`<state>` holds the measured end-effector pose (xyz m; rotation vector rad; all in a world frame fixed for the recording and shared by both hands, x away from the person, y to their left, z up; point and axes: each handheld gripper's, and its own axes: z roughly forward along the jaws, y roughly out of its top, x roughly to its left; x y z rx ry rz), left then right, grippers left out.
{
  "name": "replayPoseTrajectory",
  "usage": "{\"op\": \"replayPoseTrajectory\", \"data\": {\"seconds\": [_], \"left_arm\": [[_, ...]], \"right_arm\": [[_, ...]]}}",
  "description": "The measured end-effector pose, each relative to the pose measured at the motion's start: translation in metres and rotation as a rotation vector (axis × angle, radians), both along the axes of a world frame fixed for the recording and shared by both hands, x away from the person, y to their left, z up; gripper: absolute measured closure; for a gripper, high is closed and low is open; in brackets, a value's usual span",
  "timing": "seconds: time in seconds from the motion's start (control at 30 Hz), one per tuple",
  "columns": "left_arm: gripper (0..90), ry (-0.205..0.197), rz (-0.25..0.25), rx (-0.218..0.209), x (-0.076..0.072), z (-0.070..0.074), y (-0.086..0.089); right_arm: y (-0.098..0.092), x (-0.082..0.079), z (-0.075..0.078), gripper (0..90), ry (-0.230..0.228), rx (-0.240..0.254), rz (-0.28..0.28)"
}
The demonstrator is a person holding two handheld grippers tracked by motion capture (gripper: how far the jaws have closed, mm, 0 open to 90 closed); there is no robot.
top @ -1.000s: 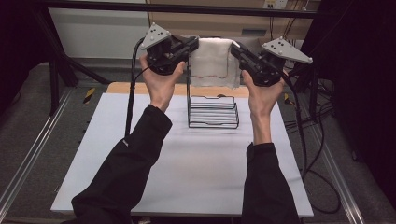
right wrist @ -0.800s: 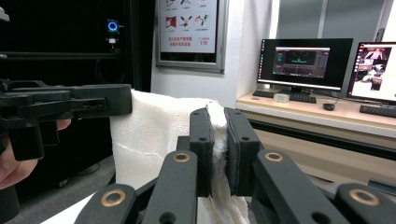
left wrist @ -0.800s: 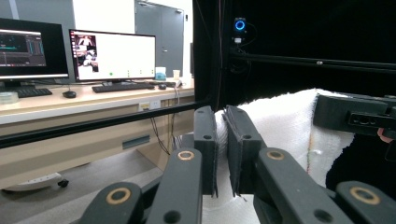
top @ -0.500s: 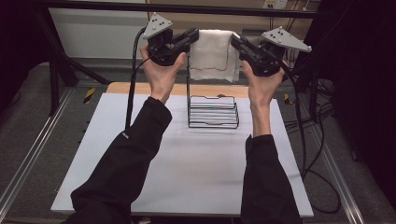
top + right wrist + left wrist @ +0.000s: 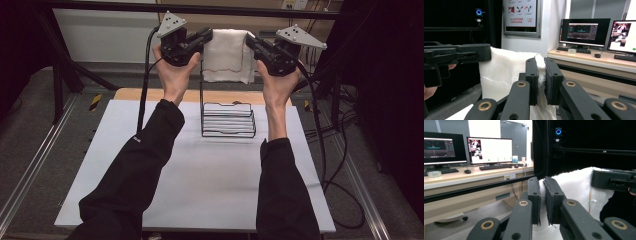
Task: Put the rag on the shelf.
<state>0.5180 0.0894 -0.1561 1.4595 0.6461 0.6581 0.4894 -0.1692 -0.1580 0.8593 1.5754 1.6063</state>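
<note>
A: High view. White towel (image 5: 227, 55) held up in the air, stretched between left gripper (image 5: 209, 35) and right gripper (image 5: 248, 40), above the far edge of the table (image 5: 200, 200). Lower edge hanging just over the top of the wire rack (image 5: 228, 120), which stands on the white tabletop between the two forearms.

B: Left gripper view. Jaws nearly closed, clamped on one upper corner of the towel (image 5: 574, 185); cloth pinched flat between the pads. Other gripper (image 5: 614, 180) gripping the opposite corner, seen at right.

A: Right gripper view. Same condition: jaws nearly closed on a fold of towel (image 5: 506, 70), bunched cloth showing between the pads. Left gripper (image 5: 489, 53) visible at left, biting the far corner.

B: Contact between towel and rack: cannot tell from the high view. Desk with monitors (image 5: 584, 28) in the background.
</note>
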Motion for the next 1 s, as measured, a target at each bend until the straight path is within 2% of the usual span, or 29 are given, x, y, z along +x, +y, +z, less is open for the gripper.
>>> {"op": "replayPoseTrajectory", "data": {"seconds": [0.1, 0.43, 0.73, 1.0], "left_arm": [[83.0, 0.004, 0.007, 0.014, 0.004, -0.001, -0.001], [83.0, 0.01, 0.013, 0.014, 0.017, -0.001, 0.0], [83.0, 0.02, 0.007, 0.025, 0.022, -0.009, -0.002], [82.9, 0.037, -0.008, 0.04, 0.023, -0.023, -0.004]], "right_arm": [[0.0, 0.005, -0.002, 82.9, 0.007, 0.0, -0.001], [0.002, 0.021, -0.002, 82.9, 0.018, -0.004, -0.001], [0.0, 0.03, -0.009, 82.9, 0.045, -0.007, -0.003], [-0.004, 0.029, -0.02, 82.9, 0.067, -0.018, -0.004]]}}
